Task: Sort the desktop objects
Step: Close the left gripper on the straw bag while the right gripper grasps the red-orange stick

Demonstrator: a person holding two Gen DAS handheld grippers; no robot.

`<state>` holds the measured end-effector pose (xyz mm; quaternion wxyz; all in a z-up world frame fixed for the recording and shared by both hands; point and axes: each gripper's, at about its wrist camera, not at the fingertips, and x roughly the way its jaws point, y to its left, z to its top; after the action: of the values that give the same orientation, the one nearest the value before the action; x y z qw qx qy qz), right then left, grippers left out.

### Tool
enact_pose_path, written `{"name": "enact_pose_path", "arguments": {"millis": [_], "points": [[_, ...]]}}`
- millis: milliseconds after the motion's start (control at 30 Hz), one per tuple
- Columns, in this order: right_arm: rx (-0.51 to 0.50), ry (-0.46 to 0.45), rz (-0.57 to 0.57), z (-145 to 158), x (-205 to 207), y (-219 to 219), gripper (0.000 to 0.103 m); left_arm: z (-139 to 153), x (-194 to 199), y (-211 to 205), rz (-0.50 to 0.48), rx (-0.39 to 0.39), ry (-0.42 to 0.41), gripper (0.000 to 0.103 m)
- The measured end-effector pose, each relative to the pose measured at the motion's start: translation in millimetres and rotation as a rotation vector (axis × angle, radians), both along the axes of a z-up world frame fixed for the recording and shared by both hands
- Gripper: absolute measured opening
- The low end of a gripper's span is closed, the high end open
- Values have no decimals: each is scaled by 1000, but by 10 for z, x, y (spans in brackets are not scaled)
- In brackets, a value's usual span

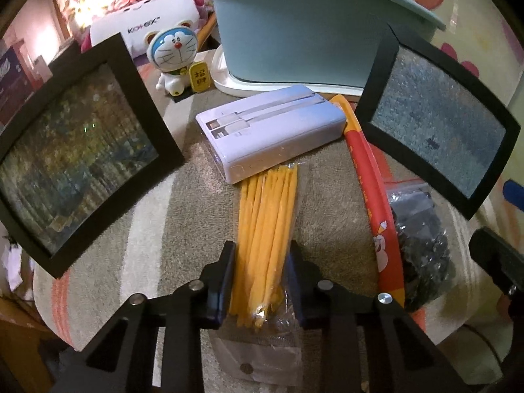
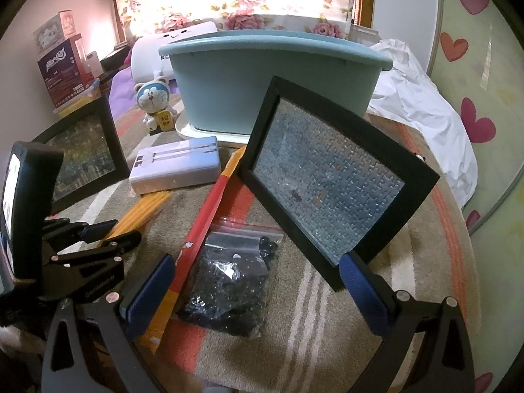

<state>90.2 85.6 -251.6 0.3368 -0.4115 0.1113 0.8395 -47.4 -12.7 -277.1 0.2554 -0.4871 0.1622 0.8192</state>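
Left gripper (image 1: pixel 262 281): jaws closed on the packet of yellow sticks (image 1: pixel 267 229), just before the power bank (image 1: pixel 271 131). Packet judged light, slippery, floppy; grip mid-bundle. Right gripper (image 2: pixel 258 291): jaws apart above the bead bag (image 2: pixel 229 291). Beyond the power bank: blue tub (image 1: pixel 294 42).

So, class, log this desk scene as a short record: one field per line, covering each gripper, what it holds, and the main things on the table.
left gripper: shut on the pack of yellow sticks, which lies on the striped cloth
right gripper: open, empty, over the bag of black bits
power bank: white, just beyond the sticks
red ruler: between the sticks and the bag
blue tub: at the back
picture frames: one on the left, one on the right
cat figure: left of the tub
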Motion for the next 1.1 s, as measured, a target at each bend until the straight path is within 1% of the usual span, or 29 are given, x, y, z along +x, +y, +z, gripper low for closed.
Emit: {"name": "enact_pose_path", "arguments": {"millis": [133,200,567,733,867,967,1033,1100], "points": [[4,2,2,27,-5,-7,103,51,-21,50,-6,2,-7,31],[7,3,5,42,-14,-13,103,86,-22,75,-15,2,-7,27],[18,15,23,147,-71,-40,103,309,-21,153,-10,5,-10,24],[19,17,32,175,-97,-57,103,444,-9,241,-22,10,6,24],[19,19,42,199,-122,-78,103,427,-30,-182,-23,13,32,23],[15,18,51,212,-149,-96,103,447,4,-189,-23,23,41,23],[11,17,58,218,-173,-101,103,430,-43,-212,-16,26,46,23],[3,14,65,214,-206,-100,103,541,8,-323,-12,30,46,23]]}}
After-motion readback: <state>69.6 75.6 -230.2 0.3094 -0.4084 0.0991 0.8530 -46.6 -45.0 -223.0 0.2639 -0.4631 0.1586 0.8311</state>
